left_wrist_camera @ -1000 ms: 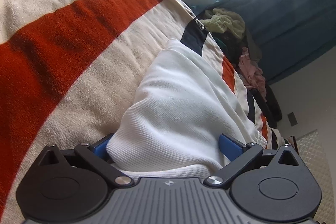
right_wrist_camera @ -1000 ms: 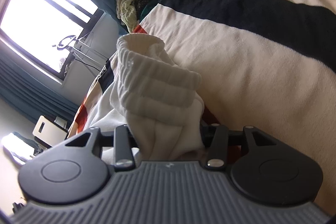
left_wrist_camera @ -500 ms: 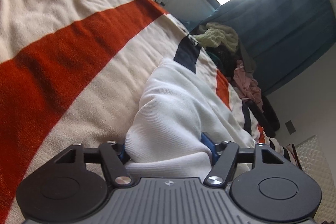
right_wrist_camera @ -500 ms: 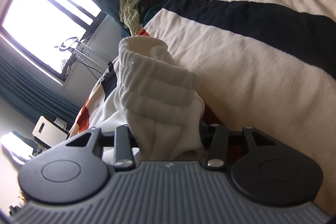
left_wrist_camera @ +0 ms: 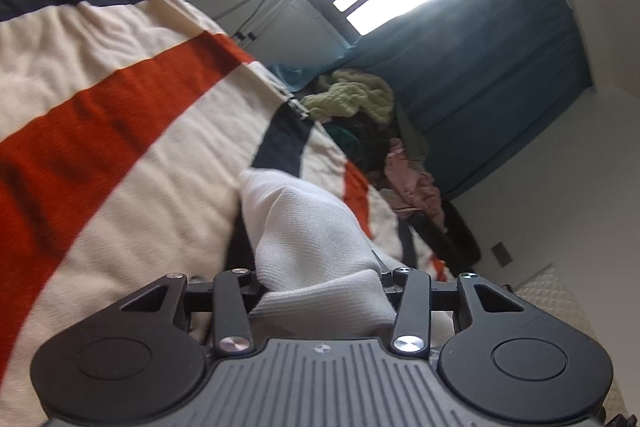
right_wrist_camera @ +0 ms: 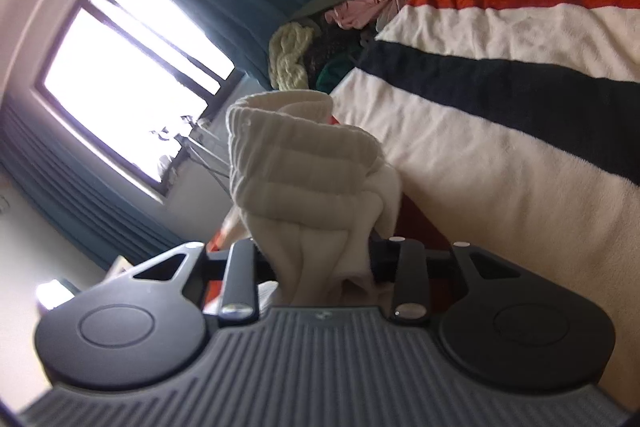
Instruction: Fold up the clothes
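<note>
Both grippers closing, apparently pinching white garment over striped blanket.

- The white knit garment is soft and ribbed, bunched up and lifted off the striped bed.
- Its thick ribbed cuff is folded over and sticks up.

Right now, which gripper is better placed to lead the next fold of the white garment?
Probably right: the right gripper pinches the ribbed hem of the white garment, bunched. The left gripper, just closing, also holds a wider fold.
</note>
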Available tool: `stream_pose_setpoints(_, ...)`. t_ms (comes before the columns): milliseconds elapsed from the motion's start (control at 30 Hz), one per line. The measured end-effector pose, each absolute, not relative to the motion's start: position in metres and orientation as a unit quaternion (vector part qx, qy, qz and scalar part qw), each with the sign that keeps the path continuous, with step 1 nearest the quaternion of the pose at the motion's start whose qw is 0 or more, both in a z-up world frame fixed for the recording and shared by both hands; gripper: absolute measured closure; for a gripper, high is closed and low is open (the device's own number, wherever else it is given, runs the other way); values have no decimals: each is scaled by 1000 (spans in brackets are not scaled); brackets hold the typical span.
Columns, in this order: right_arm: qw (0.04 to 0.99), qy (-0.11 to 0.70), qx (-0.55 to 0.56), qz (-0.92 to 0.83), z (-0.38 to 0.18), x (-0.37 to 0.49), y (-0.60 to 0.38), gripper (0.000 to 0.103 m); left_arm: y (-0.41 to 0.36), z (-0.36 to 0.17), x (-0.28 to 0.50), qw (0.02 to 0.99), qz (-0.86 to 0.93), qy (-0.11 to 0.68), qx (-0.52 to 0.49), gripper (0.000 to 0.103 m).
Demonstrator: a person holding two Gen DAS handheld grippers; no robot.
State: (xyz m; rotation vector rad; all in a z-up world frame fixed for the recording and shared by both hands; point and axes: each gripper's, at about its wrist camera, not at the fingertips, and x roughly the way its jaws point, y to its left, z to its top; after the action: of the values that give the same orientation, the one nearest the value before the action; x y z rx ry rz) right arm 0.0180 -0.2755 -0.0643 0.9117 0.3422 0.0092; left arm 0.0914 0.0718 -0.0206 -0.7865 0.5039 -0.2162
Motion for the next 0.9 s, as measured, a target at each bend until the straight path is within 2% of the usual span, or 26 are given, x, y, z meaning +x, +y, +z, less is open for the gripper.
stream_pose_setpoints(200, 882, 111, 457, -9, -33, 21, -297, 67, 33, 10, 125, 893, -143, 235, -356, 58)
stream_pose_setpoints(567, 900, 61, 429, -49, 5, 102, -380, 67, -86, 31, 266, 894, -173, 263, -319, 59)
stream_pose_setpoints(667, 906, 43, 419, -54, 5, 133, -409, 67, -125, 29, 311, 883, -164, 283, -336, 59)
stream_pose_setpoints(900, 908, 5, 414, -60, -24, 181, -473, 67, -218, 27, 399, 899, -180, 256, -305, 59)
